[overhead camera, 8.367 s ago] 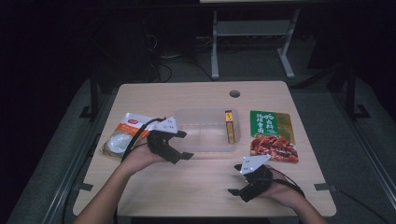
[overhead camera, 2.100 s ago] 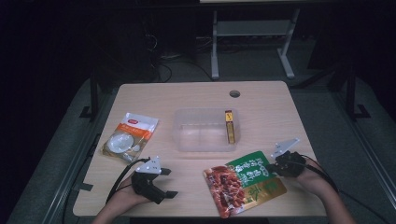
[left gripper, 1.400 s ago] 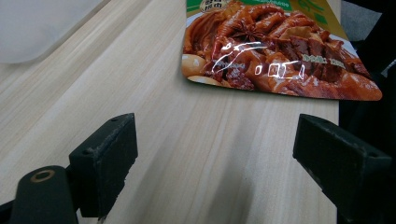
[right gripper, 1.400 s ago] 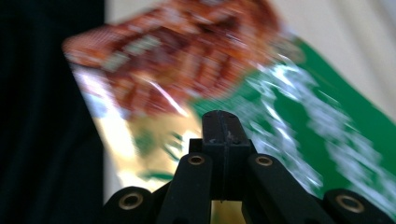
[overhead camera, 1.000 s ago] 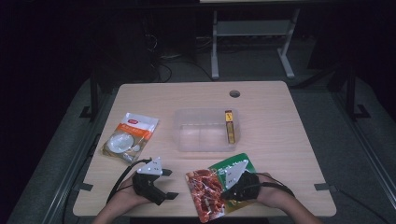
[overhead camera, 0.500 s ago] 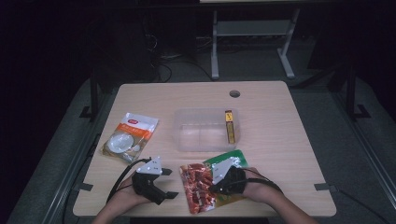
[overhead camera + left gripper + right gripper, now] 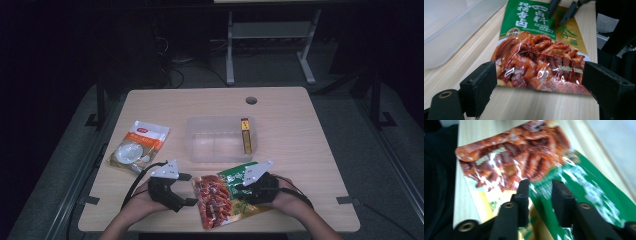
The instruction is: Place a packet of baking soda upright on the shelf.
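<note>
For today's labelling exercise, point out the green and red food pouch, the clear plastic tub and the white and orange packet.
green and red food pouch (image 7: 216, 201): high view, red printed half
clear plastic tub (image 7: 216, 142): high view, bare floor
white and orange packet (image 7: 137, 146): high view, middle

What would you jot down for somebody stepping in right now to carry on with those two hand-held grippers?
Left gripper: jaws wide open, resting on the table just left of the green-and-red foil food pouch, whose red end lies between them, untouched.
Right gripper: over the pouch's green end; its jaws have just been opening and stand apart above the pouch, no longer pinching it.
The pouch lies flat at the near table edge. The clear plastic tub behind it holds a small yellow box. The orange-and-white pouch lies at the left.
Done: pouch dragged in front of the person.
Left: probably getting both pouches into the tub.
</note>
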### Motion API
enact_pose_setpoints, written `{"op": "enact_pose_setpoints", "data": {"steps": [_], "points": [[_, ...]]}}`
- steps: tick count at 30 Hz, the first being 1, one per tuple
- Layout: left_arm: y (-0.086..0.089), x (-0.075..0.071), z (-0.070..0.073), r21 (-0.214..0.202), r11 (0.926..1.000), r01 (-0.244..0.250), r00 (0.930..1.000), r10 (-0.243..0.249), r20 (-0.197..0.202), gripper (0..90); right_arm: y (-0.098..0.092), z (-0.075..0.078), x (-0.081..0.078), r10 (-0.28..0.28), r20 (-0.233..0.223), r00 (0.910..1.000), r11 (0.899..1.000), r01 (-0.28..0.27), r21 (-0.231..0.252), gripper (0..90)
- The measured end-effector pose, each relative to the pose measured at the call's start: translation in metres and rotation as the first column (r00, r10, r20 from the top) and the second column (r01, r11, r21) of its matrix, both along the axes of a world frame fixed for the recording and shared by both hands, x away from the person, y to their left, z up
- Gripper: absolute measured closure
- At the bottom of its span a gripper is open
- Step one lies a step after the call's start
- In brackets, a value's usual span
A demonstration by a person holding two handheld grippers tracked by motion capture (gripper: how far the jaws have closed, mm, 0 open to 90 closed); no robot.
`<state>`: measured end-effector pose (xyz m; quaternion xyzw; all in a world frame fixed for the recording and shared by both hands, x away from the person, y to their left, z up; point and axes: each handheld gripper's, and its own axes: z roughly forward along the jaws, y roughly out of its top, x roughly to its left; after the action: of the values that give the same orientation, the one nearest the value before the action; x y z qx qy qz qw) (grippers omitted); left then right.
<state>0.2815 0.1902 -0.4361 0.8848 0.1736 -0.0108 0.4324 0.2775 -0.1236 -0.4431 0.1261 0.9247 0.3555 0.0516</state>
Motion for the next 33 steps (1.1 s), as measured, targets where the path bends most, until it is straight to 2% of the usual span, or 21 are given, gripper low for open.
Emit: {"op": "enact_pose_setpoints", "data": {"steps": [2,3,4,6,8,9,10,11,12,13,15,17,18,19,22,27,29,33], "points": [[-0.006,0.002,0.001,0.007,0.9999,0.008,1.0000,-0.008,0.006,12.2,-0.012,0.002,0.000,-0.052,-0.002,0.9987,0.998,0.052,0.020,56.4],[-0.012,0.005,0.001,0.022,0.9997,0.008,0.9999,-0.008,0.010,12.2,-0.023,0.003,0.001,-0.105,0.008,0.9944,0.994,0.105,0.023,51.5],[-0.012,0.005,0.001,0.022,0.9997,0.008,0.9999,-0.008,0.010,12.3,-0.023,0.003,0.001,-0.105,0.008,0.9944,0.994,0.105,0.023,51.5],[-0.019,0.010,0.001,0.026,0.9996,0.007,1.0000,-0.007,0.003,12.9,-0.039,0.004,-0.001,-0.176,-0.009,0.9844,0.984,0.176,0.040,46.3],[-0.030,0.017,0.002,0.049,0.9988,0.008,0.9999,-0.009,0.011,13.1,-0.047,0.003,-0.004,-0.212,-0.019,0.9772,0.976,0.212,0.047,43.1],[-0.030,0.017,0.002,0.049,0.9988,0.008,0.9999,-0.009,0.011,13.1,-0.047,0.003,-0.004,-0.212,-0.019,0.9772,0.976,0.212,0.047,43.1],[-0.037,0.022,0.001,0.059,0.9983,-0.001,0.9999,0.001,0.012,13.1,-0.054,0.001,-0.006,-0.238,-0.016,0.9710,0.970,0.239,0.049,39.5],[-0.037,0.022,0.001,0.059,0.9983,-0.001,0.9999,0.001,0.012,13.1,-0.054,0.001,-0.006,-0.238,-0.016,0.9710,0.970,0.239,0.049,39.5],[-0.046,0.025,-0.001,0.067,0.9978,0.000,1.0000,0.000,0.005,13.1,-0.062,0.000,-0.008,-0.267,-0.016,0.9636,0.963,0.267,0.044,37.2],[-0.046,0.025,-0.001,0.067,0.9978,0.000,1.0000,0.000,0.005,13.1,-0.066,-0.001,-0.009,-0.279,-0.014,0.9603,0.959,0.279,0.045,36.3],[-0.055,0.028,-0.004,0.082,0.9966,-0.004,0.9999,0.003,0.011,13.1,-0.069,-0.002,-0.009,-0.289,-0.016,0.9573,0.956,0.289,0.048,35.3],[-0.064,0.031,-0.008,0.106,0.9944,0.002,0.9999,-0.004,0.013,13.2,-0.075,-0.002,-0.007,-0.317,-0.010,0.9484,0.947,0.317,0.053,33.4],[-0.073,0.034,-0.013,0.135,0.9908,0.003,0.9999,-0.005,0.012,13.1,-0.077,-0.002,-0.005,-0.320,-0.010,0.9474,0.946,0.320,0.060,33.2],[-0.073,0.034,-0.013,0.135,0.9908,0.003,0.9999,-0.005,0.012,13.2,-0.077,-0.002,-0.005,-0.320,-0.010,0.9474,0.946,0.320,0.060,33.2],[-0.084,0.037,-0.020,0.184,0.9829,0.010,0.9996,-0.014,0.025,13.2,-0.080,-0.004,0.000,-0.330,-0.022,0.9437,0.941,0.331,0.070,32.4],[-0.091,0.037,-0.028,0.196,0.9806,0.007,0.9998,-0.011,0.018,12.4,-0.085,-0.005,0.003,-0.336,-0.016,0.9418,0.939,0.336,0.079,32.4],[-0.091,0.037,-0.030,0.187,0.9824,0.003,0.9999,-0.005,0.014,12.3,-0.086,-0.005,0.003,-0.342,-0.018,0.9397,0.936,0.342,0.084,32.4],[-0.090,0.039,-0.032,0.171,0.9853,-0.004,0.9999,0.001,0.017,12.2,-0.086,-0.005,0.004,-0.339,-0.016,0.9407,0.937,0.339,0.081,32.4]]}}
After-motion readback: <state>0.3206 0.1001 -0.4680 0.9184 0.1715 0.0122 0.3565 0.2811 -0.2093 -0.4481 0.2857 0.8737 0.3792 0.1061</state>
